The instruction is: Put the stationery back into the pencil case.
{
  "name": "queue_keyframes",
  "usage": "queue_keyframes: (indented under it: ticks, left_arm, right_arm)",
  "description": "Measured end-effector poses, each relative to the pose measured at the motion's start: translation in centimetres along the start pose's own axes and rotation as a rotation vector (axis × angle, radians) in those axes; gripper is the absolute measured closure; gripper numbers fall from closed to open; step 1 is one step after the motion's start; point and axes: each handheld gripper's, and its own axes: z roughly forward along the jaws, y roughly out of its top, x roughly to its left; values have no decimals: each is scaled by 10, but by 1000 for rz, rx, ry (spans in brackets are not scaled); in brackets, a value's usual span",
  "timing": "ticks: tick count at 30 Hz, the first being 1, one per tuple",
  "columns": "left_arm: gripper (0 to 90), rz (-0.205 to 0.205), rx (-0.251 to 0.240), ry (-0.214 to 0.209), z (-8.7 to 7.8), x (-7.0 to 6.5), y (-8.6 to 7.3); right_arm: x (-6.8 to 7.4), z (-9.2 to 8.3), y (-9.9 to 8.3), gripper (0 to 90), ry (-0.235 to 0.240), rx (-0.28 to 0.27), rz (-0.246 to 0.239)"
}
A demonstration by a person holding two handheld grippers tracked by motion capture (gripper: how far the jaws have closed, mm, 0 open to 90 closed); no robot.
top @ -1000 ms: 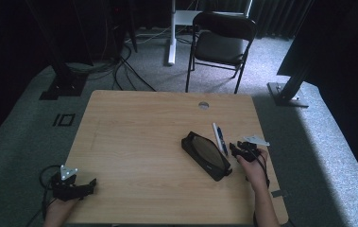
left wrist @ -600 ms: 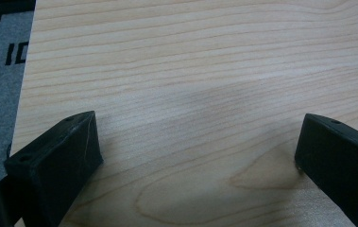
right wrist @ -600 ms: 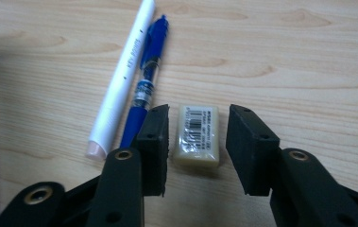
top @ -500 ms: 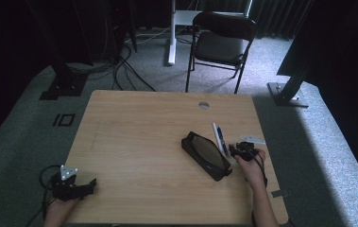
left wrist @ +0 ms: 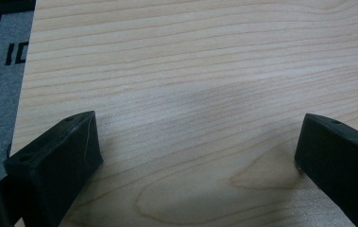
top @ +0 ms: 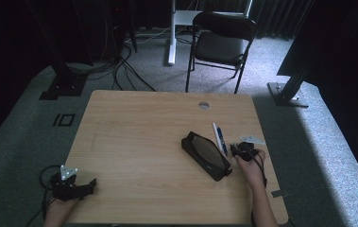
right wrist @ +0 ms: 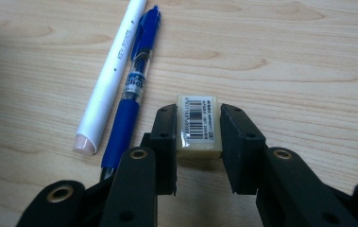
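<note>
right gripper jaws just been closing, now clamped on small cream eraser with barcode wrap, just right of blue pen on the wooden table. Light, slightly soft, grippy: side grip fine. left gripper jaws wide apart

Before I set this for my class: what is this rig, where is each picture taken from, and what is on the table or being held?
A person sits at a wooden table with a hand-held two-jaw gripper in each hand. The high view looks down from above; each gripper view looks along that gripper's own black jaws. The right gripper has just been closing and now pinches a small eraser. Beside it lie a white pen and a blue pen; a black pencil case lies nearby. The left gripper rests open over bare wood.
</note>
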Motion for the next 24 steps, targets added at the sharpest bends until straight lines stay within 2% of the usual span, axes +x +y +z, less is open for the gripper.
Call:
queue_keyframes:
  ticks: [8, 16, 24]
  left_arm:
    - [12, 0, 0, 0, 0, 0, 0]
    - [12, 0, 0, 0, 0, 0, 0]
    - [12, 0, 0, 0, 0, 0, 0]
  right_arm:
    - [-3, -15, 13, 682, 31, -37, 14]
    - [4, -35, 33, 682, 66, -86, -9]
    - [16, -55, 50, 682, 104, -129, -52]
